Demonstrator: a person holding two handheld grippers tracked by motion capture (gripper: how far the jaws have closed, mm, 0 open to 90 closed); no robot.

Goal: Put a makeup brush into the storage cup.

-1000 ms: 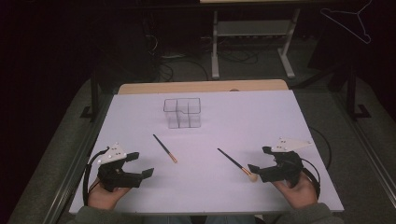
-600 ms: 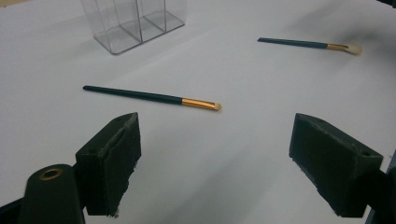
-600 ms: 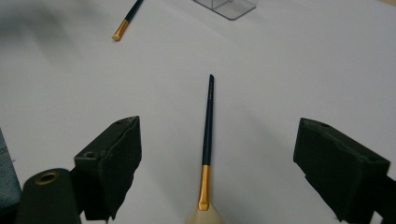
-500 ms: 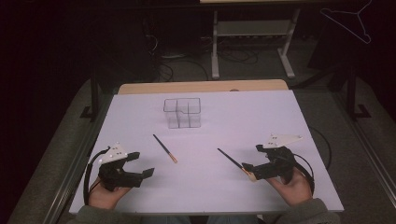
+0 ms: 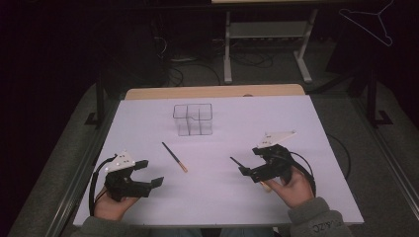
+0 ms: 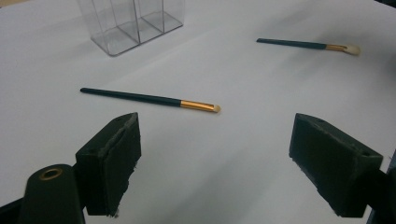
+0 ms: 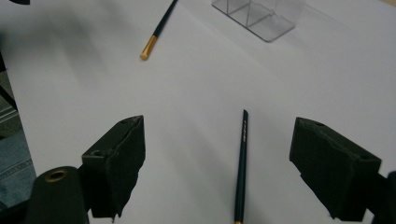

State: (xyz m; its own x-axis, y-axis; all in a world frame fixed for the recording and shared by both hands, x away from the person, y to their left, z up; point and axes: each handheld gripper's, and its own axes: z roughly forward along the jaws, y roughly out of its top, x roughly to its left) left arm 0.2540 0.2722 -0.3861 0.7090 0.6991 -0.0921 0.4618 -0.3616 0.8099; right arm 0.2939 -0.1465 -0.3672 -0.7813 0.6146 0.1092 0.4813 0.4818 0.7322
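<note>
2 brushes (image 5: 175,157) (image 5: 236,161), 1 clear organizer (image 5: 193,119), 2 claws (image 5: 149,172) (image 5: 251,162).

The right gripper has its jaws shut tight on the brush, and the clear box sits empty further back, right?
Not quite: the right gripper has its jaws wide open, the brush lying loose between them on the table, as the right gripper view shows. The clear box does sit empty further back.

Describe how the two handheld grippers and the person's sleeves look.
Both the left gripper and right gripper are black, with two blocky padded jaws, a pale three-cornered plate on top and a black cable looping behind. The sleeves are grey; the right cuff carries lettering.
</note>
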